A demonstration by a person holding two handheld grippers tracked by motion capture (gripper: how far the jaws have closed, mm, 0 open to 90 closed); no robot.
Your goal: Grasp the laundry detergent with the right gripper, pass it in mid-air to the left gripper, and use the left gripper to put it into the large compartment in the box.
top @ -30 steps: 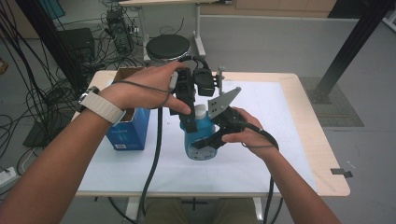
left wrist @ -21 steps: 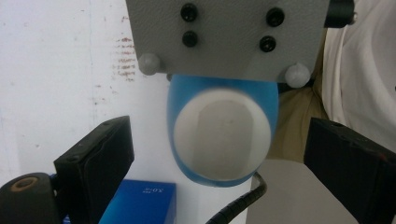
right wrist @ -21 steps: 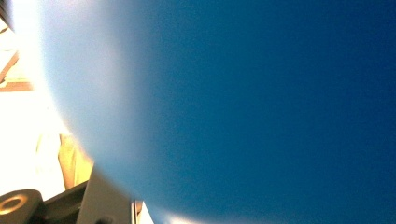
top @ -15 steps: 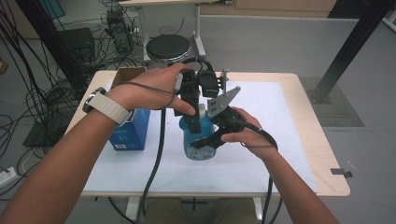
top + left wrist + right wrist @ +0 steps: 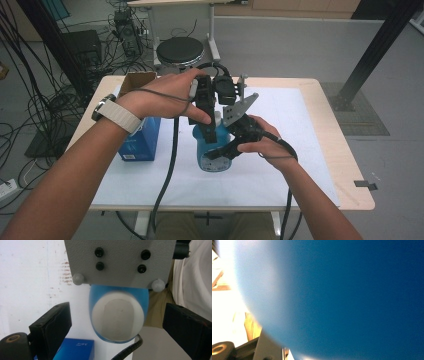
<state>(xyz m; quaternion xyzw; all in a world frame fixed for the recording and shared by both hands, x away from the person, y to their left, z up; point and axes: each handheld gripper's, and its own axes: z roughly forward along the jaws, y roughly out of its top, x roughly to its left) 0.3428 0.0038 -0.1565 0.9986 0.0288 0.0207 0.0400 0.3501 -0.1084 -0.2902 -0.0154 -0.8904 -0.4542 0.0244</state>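
You have a squat blue plastic bottle [image 5: 212,150] with a white cap [image 5: 117,316] standing on the white sheet that covers the light wooden worktop [image 5: 330,150], near its middle and just right of the blue cardboard box [image 5: 140,142]. The bottle's body is glossy blue, rounded at the shoulders and flattened front to back, with a pale round label low on the side facing you. From above, in the left gripper view, the cap reads as a white oval ringed by the blue shoulder.

The bottle stands upright: its long axis runs straight up from the worktop, cap on top and base on the sheet.

Your right hand-held gripper [image 5: 220,150] comes in from the right and is clenched on the bottle's body; in its own view the blue wall sits right against the lens, too blurred for detail. Your left hand-held gripper [image 5: 207,127] points down over the cap, its black jaws released and standing clear on either side of it.
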